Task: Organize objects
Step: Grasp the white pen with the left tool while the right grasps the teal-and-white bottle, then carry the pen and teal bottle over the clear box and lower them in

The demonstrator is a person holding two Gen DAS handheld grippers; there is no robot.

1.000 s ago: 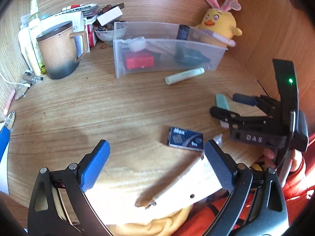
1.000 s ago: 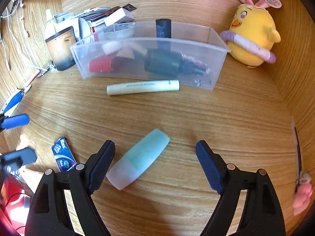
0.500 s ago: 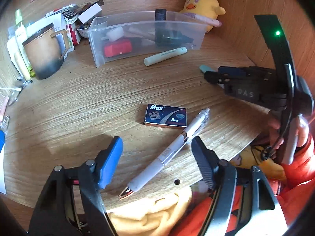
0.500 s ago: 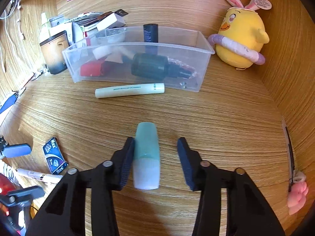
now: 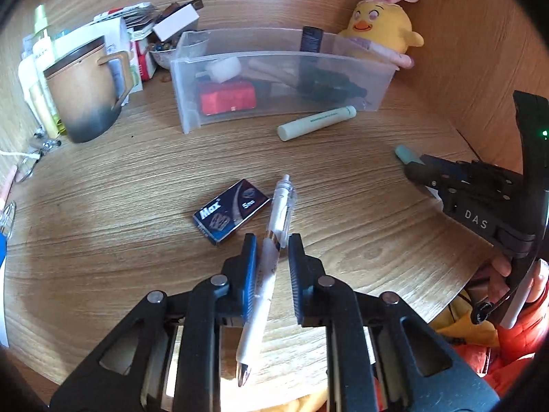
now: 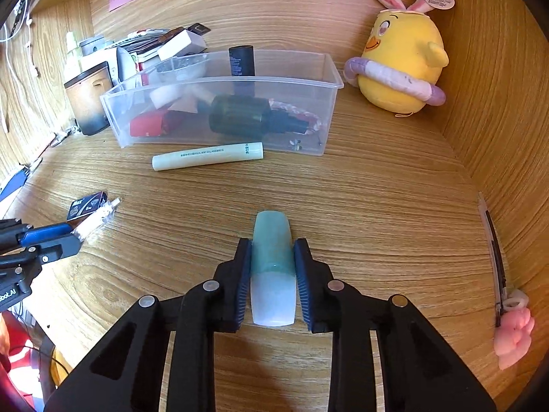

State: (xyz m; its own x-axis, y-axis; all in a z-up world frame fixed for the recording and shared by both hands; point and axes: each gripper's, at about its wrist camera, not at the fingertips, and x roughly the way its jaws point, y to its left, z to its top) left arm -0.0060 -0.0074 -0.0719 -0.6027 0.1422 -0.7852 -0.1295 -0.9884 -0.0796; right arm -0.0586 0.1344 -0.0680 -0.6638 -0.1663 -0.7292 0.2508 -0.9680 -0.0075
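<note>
Left gripper we have just closed onto the white pen; our right gripper clamps the teal tube on the wooden desk.

Left wrist view is taken from just behind the left claw, tilted down at the worktop, close to it, facing the clear bin and yellow plush at the back. Right wrist view is set likewise behind the right claw, same heading, further right. Shared by both: bin, plush, pale green tube, blue box. Each claw is caught at the other view's edge.
</note>
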